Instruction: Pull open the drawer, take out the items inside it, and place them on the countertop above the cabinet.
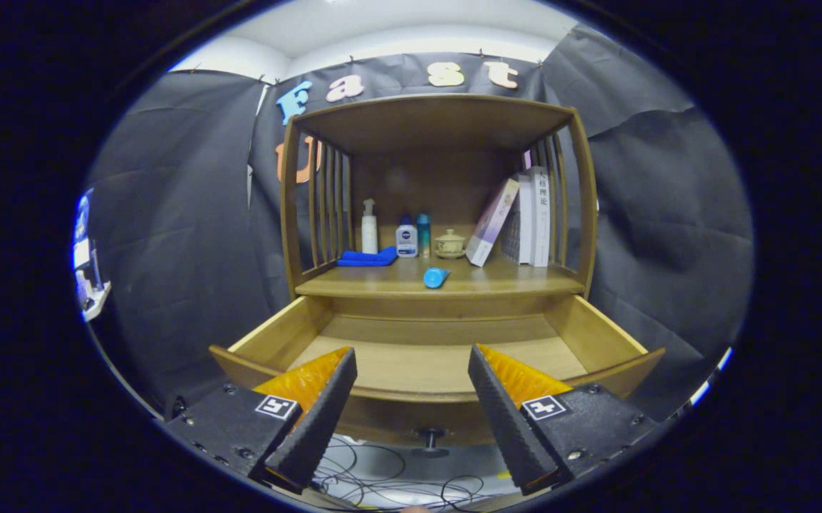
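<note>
Claw (pixel 412 370) agape before pulled-out drawer (pixel 439 363)

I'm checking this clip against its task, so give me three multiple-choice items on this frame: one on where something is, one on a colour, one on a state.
1. Where does the small blue bottle lie?
A. On the countertop, near its front edge
B. Inside the drawer
C. Between the gripper's fingers

2. What colour is the folded cloth beside the white pump bottle?
A. Red
B. Blue
C. Yellow

3. How does the gripper stand?
A. Shut on the drawer knob
B. Shut on a book
C. Open, holding nothing

Answers: 1 A, the bottle lies on its side on the countertop above the open drawer. 2 B, the cloth is plainly blue. 3 C, the fingers stand wide apart in front of the drawer, with nothing between them.
</note>
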Demonstrator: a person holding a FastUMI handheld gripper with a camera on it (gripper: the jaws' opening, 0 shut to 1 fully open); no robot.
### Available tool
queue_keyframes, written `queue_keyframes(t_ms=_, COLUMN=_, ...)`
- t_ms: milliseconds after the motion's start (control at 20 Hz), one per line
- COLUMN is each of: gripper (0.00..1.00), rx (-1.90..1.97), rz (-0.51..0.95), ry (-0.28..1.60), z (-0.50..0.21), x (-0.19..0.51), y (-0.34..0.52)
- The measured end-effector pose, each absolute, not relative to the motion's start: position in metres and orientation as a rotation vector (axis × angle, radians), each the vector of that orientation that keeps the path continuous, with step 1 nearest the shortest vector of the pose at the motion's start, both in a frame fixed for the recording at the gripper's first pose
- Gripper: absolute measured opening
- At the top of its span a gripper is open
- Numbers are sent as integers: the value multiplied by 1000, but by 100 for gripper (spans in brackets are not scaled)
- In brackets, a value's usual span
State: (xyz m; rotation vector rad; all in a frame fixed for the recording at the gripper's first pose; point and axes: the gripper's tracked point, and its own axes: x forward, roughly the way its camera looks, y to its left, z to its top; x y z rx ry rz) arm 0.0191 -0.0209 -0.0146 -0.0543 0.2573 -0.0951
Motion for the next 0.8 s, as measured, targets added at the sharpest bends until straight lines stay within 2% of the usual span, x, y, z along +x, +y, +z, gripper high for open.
queue_keyframes(t_ms=350, gripper=99, rx=-53, rz=-122, ry=312, z=-89, x=-11, y=-27)
queue_keyframes(t_ms=800, gripper=100, rx=-54, rz=-201, ry=332, z=-128, x=24, y=-43)
